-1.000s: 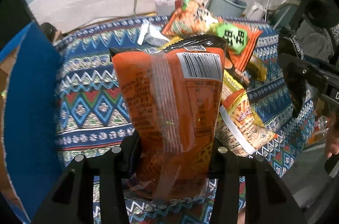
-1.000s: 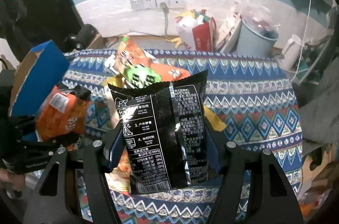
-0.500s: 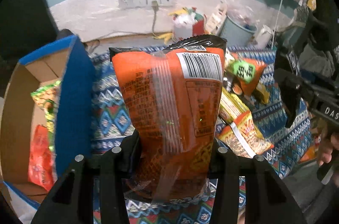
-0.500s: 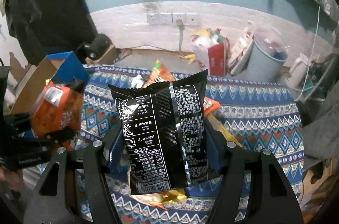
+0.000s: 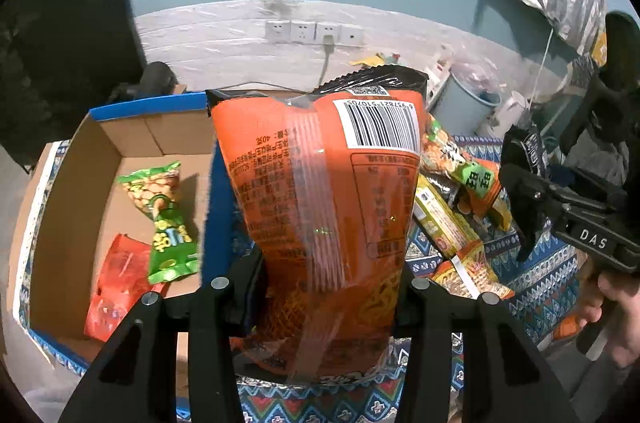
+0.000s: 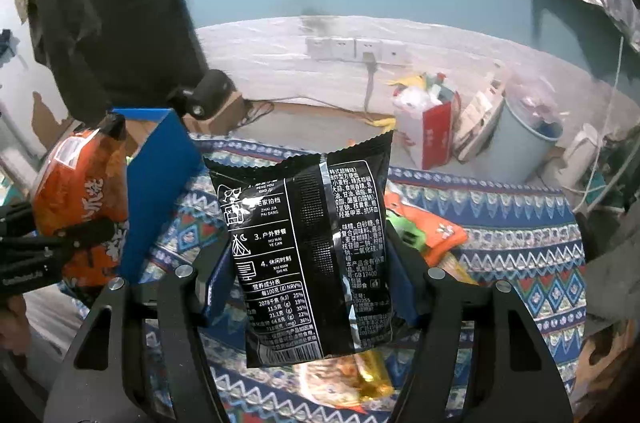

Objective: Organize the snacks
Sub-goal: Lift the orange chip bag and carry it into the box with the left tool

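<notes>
My left gripper (image 5: 326, 299) is shut on an orange snack bag (image 5: 320, 199) with a barcode, held upright in the air beside the blue wall of a cardboard box (image 5: 132, 139). Inside the box lie a green peanut packet (image 5: 162, 219) and a red packet (image 5: 116, 287). My right gripper (image 6: 308, 287) is shut on a black snack bag (image 6: 308, 251) held upright over the patterned cloth. The right wrist view shows the orange snack bag (image 6: 80, 199) at far left, next to the cardboard box (image 6: 156, 195).
A heap of snack packets (image 5: 460, 195) lies on the patterned cloth (image 6: 500, 223). Behind it stand a grey bin (image 6: 528, 147), a red-and-white bag (image 6: 432, 131) and wall sockets (image 5: 316, 33). A hand (image 5: 612, 307) holds the other gripper at right.
Both grippers have risen and swung left with their bags. The cardboard box, first only a blue edge, now shows its inside with packets in the left wrist view.
</notes>
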A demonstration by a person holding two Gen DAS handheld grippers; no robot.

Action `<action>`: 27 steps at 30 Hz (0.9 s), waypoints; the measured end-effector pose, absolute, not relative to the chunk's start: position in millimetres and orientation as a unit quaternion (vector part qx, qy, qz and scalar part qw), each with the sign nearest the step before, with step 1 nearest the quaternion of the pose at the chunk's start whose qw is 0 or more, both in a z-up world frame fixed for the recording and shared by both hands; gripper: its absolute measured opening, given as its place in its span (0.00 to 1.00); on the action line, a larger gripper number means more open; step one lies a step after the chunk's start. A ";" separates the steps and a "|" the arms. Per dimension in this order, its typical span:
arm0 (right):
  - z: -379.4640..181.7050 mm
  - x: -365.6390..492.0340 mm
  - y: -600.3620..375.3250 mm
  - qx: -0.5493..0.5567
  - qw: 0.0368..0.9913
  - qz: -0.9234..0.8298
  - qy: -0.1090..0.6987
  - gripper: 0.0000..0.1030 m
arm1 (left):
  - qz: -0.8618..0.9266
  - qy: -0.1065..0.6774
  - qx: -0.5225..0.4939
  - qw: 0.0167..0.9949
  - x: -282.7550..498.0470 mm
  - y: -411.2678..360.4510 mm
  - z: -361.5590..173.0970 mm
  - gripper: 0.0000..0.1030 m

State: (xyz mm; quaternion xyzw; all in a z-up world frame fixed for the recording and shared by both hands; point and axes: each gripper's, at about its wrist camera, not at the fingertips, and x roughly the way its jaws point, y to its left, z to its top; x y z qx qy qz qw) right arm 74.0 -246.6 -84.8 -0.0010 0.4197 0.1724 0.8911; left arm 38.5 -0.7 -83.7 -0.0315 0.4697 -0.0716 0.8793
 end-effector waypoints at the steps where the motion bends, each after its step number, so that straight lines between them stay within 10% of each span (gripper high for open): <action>1: -82.5 74.1 -241.4 -0.002 0.891 0.176 0.418 0.64 | -0.069 0.468 -0.034 0.880 37.6 3.2 -81.8 0.46; 27: -67.1 82.0 -125.2 -0.031 0.879 0.252 0.404 0.64 | 0.022 0.451 -0.079 0.889 21.1 104.9 -78.5 0.46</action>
